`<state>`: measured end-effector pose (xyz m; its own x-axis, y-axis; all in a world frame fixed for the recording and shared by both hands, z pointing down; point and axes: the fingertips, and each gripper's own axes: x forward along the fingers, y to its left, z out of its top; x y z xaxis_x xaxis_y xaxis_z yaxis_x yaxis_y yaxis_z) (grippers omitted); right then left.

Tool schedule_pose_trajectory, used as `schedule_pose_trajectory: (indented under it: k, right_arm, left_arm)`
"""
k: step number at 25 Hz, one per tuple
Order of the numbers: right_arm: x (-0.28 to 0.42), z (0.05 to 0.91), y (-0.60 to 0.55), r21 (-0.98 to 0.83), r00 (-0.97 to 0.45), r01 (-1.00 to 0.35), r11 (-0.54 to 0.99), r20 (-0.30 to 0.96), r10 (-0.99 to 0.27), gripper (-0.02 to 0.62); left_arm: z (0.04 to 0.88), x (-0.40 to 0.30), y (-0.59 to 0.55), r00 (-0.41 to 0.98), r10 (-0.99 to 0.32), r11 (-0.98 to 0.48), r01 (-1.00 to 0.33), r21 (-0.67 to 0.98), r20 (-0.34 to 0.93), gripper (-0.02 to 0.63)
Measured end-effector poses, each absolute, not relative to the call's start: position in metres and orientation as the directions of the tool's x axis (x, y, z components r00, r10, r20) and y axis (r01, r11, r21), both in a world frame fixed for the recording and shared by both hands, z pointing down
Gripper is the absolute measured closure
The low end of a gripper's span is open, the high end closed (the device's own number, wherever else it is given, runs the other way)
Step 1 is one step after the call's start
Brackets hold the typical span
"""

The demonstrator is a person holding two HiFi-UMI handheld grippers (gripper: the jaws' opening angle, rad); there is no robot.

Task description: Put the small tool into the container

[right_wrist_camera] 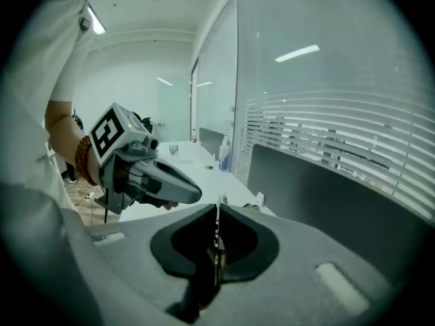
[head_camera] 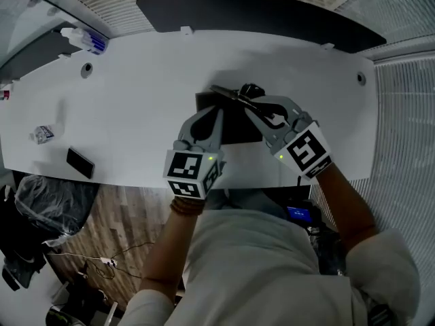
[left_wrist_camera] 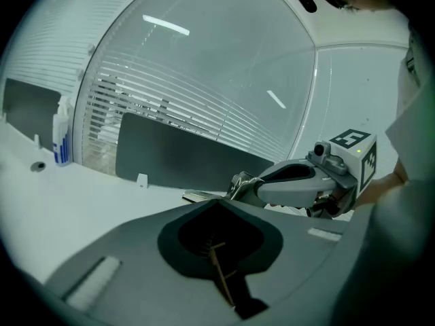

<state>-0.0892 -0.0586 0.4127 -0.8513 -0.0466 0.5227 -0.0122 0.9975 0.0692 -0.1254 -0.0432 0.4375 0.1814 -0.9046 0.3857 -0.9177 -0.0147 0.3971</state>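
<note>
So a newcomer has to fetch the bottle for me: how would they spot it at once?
Take the long white table, then its far left corner. The bottle stands there upright, white with a blue label. The packet and the dark slab lie flat, closer to the near edge.

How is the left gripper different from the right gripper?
The right gripper pinches a thin metal tool in its jaws, while the left gripper has its jaws together on nothing. The right gripper's marker cube is turned at an angle, and the left gripper's cube sits straighter. Both are grey, show a green light, and hover over the dark container.
</note>
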Motion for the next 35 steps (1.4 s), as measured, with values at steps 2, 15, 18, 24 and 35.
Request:
schedule_pose_trajectory:
  k: [2,15,18,24,35]
  right_arm:
    - [-0.099,0.417,-0.052,0.088,-0.843,0.028,0.996,0.537,-0.023,0.580]
    - [-0.125,0.470,-0.034,0.201,-0.724,0.259,0.945,0.687,0.053,0.580]
    - [-0.125,0.478,-0.036,0.217,-0.708,0.302,0.928,0.704,0.066,0.580]
    - [-0.120,0.475,-0.040,0.225,-0.688,0.381,0.897,0.717,0.113,0.580]
    - [-0.118,0.492,-0.034,0.188,-0.647,0.471,0.862,0.737,0.193,0.580]
  left_arm:
    - [0.440,-0.136,-0.038,0.164,-0.907,0.004,-0.918,0.396,0.389,0.603]
    - [0.463,-0.172,-0.027,0.112,-0.904,0.076,-0.907,0.415,0.412,0.603]
    - [0.470,-0.174,-0.029,0.109,-0.902,0.084,-0.905,0.417,0.418,0.603]
    - [0.475,-0.175,-0.033,0.112,-0.899,0.091,-0.898,0.431,0.423,0.603]
    - [0.481,-0.176,-0.036,0.112,-0.897,0.098,-0.893,0.439,0.428,0.603]
